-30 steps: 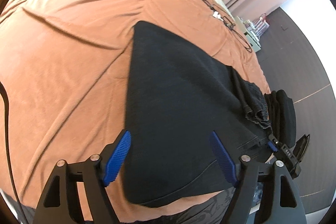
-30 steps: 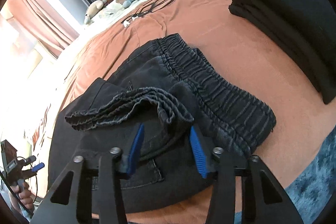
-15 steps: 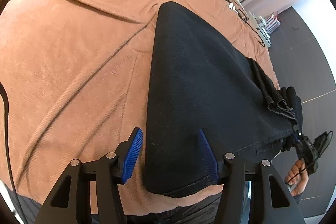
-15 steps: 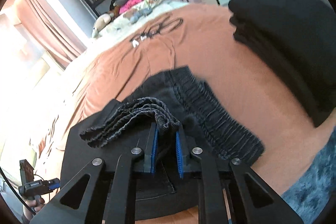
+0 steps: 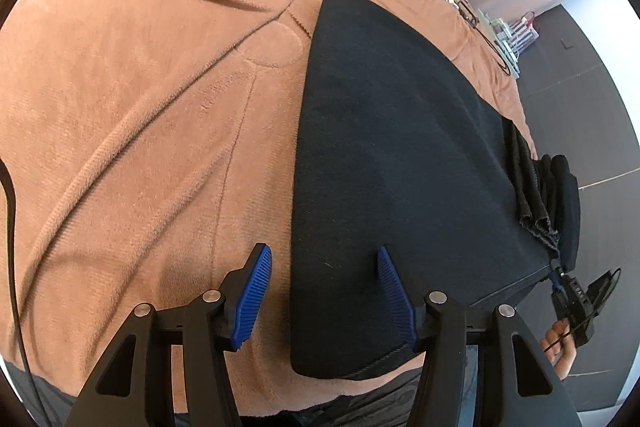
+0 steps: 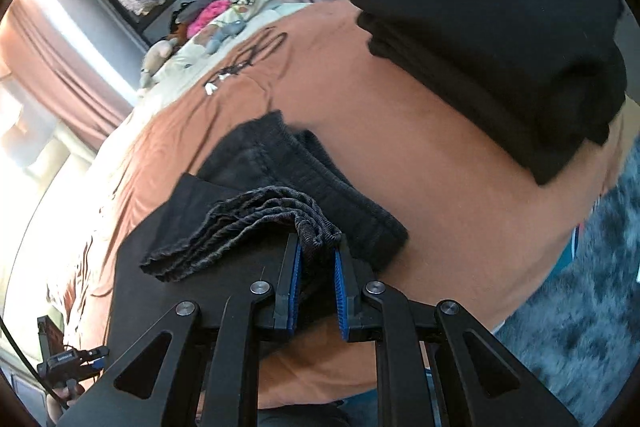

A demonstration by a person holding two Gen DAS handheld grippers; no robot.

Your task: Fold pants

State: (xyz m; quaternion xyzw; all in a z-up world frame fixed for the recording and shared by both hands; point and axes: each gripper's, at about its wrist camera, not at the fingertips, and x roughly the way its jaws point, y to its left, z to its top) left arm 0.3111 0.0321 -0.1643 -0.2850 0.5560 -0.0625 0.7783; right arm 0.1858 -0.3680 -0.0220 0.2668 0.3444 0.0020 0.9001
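The right gripper (image 6: 316, 259), angled down, is clamped on the bunched hems of the dark pants (image 5: 392, 155), which lie lengthwise across the orange bedspread (image 5: 140, 107), while the left gripper (image 5: 324, 291), tilted steeply down, straddles their folded edge unclenched.

the right gripper (image 6: 316, 259) has clamped the pants' (image 6: 256, 219) bunched hem; the left gripper (image 5: 324, 291) narrowed and sank toward their 6 o'clock edge.
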